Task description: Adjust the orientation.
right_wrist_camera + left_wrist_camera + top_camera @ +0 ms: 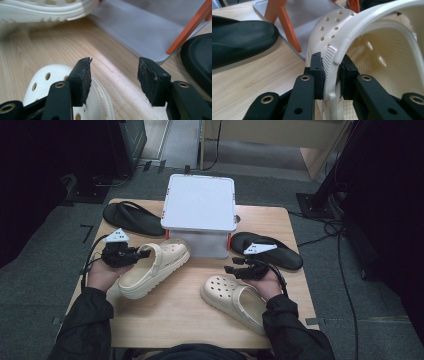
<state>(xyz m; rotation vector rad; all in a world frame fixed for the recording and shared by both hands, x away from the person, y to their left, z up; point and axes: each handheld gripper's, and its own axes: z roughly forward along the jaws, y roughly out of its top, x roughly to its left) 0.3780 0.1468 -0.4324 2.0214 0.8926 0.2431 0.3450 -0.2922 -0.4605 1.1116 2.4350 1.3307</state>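
Observation:
My left gripper (134, 254) is shut on the heel strap of a cream clog (156, 266), which is tilted with its toe toward the white rack. In the left gripper view the pads (318, 72) press on both sides of that ribbed strap (332, 67). A second cream clog (234, 299) lies flat on the table in front of the person's right hand. My right gripper (231, 266) stands open just beyond its toe. In the right gripper view the gripper (113, 80) has bare wood between its fingers, with the perforated toe (42, 77) under the left one.
A white two-level rack (200, 202) with orange legs (287, 27) stands at the back middle of the wooden table (185, 320). One black flip-flop (131, 218) lies to its left, another (270, 251) to its right. Cables trail from both grippers.

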